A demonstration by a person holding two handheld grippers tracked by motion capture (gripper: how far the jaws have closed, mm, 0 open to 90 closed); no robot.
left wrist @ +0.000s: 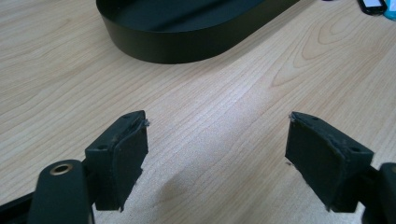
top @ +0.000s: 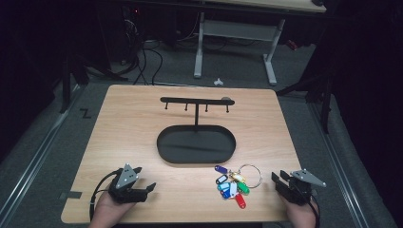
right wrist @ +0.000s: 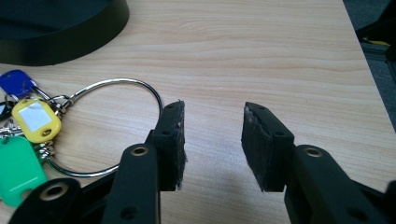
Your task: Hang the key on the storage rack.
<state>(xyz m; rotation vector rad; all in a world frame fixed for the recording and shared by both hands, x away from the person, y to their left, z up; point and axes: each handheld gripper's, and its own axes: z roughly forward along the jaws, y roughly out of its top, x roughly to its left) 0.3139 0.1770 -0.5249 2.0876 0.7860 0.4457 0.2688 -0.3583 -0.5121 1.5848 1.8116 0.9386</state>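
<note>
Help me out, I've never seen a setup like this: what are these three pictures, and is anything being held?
A person sits at a wooden table with a hand-held gripper in each hand: the left gripper and the right gripper. One picture looks down from above; the other two come from cameras riding on each gripper, looking along its two black fingers. On the table stand a black key rack with hooks, rising from an oval black tray, and a bunch of coloured key tags on a metal ring. Both grippers are open with bare wood between their fingers, so nothing is held.
</note>
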